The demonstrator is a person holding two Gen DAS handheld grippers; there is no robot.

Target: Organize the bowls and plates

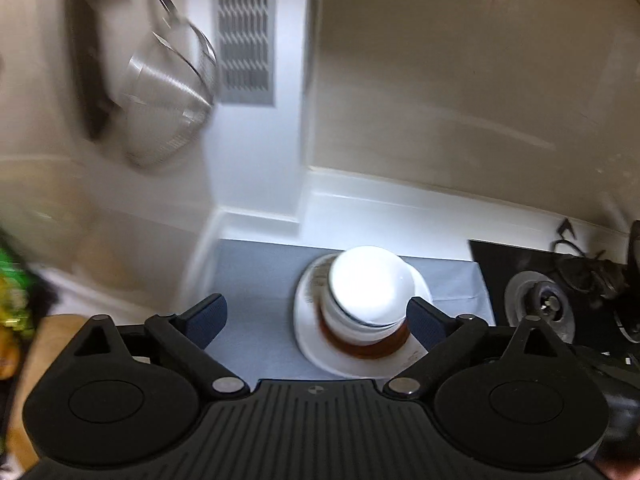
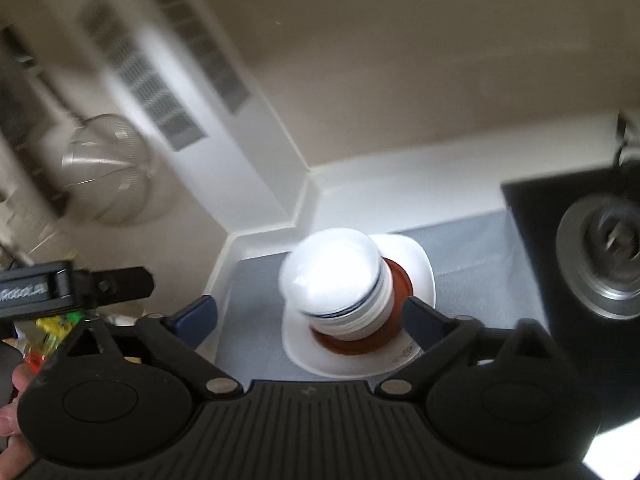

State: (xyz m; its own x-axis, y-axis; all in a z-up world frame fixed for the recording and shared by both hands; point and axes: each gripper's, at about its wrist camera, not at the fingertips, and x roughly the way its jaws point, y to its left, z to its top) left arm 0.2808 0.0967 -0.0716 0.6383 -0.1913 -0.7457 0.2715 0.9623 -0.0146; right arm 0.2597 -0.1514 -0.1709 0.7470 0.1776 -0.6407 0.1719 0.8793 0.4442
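A stack of white bowls [image 1: 370, 284] sits on a brown bowl [image 1: 364, 346], all on a white plate [image 1: 310, 336] on a grey mat [image 1: 256, 272] in the counter corner. My left gripper [image 1: 318, 320] is open and empty, hovering just before the stack, its right finger beside the bowls. In the right wrist view the same stack [image 2: 332, 268] stands on the brown bowl [image 2: 398, 280] and plate [image 2: 416, 264]. My right gripper [image 2: 310, 316] is open and empty, close in front of the stack. The left gripper [image 2: 120, 280] shows at the left there.
A black stove with a burner [image 1: 540, 308] lies right of the mat; it also shows in the right wrist view [image 2: 608, 268]. A metal strainer [image 1: 168, 96] hangs on the wall at the left. A white pillar with a vent [image 1: 246, 32] fills the corner. Colourful packets [image 2: 52, 328] lie at the left.
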